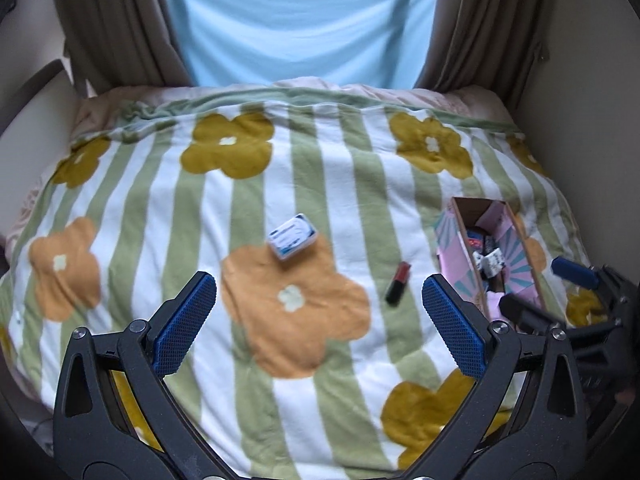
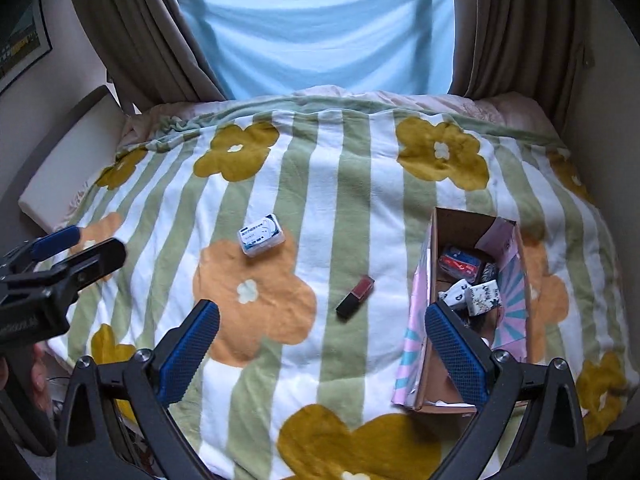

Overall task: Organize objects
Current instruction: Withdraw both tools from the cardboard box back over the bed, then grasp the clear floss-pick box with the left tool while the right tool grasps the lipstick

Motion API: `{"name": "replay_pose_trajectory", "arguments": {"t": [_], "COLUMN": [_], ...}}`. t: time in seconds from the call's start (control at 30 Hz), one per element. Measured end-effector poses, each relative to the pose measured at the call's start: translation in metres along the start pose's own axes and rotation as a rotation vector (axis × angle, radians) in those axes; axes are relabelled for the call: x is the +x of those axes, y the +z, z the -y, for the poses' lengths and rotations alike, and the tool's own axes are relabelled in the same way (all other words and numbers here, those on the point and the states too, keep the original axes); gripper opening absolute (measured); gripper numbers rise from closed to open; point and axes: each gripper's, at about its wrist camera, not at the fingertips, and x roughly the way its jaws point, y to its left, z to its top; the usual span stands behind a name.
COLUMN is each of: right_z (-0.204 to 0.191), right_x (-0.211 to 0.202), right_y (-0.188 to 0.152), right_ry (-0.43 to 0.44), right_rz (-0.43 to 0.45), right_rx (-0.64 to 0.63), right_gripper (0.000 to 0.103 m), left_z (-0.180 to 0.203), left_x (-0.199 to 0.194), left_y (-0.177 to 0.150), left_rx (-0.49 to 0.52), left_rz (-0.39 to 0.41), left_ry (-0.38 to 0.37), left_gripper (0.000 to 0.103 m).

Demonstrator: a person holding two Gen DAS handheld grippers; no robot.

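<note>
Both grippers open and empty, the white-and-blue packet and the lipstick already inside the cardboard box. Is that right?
Not quite. The white-and-blue packet and the lipstick lie on the blanket, left of the cardboard box, as the right wrist view shows. Both grippers are open and empty.

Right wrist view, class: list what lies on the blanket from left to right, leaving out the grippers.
White and blue packet → red and black lipstick → open cardboard box holding small packets.
</note>
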Motion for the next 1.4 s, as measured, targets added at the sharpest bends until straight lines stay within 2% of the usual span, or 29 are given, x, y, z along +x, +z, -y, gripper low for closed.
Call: {"name": "replay_pose_trajectory", "arguments": {"t": [0.43,0.73,1.07,1.2,1.4], "right_z": [-0.023,-0.026,-0.013,-0.006,0.006], "right_x": [-0.003,0.021,0.091,0.130,0.190], "right_y": [0.011,0.017,0.014,0.011,0.001], "right_ry": [-0.010,-0.045,-0.159,-0.212,-0.266], "right_rz": [0.034,0.033,0.026,0.005,-0.035], "right_rx": [-0.006,0.052,0.179,0.228,0.296], "right_gripper": [0.103,0.103,0.101,0.094,0.084], "left_z": [-0.021,-0.031,-0.047,-0.051,-0.052], "left_x": [-0.006,0.025,0.126,0.177,0.254], "left_y": [0.003,0.018,0.033,0.035,0.030], "left_rx": [-0.001,0.084,0.245,0.295,0.388], "left_rz": [0.025,0.012,-0.043,-0.074,-0.116], "left_ry": [0.002,-0.034,-0.099,-0.128,-0.166], "left_gripper": [0.102,0.102,0.102,0.102,0.096]}}
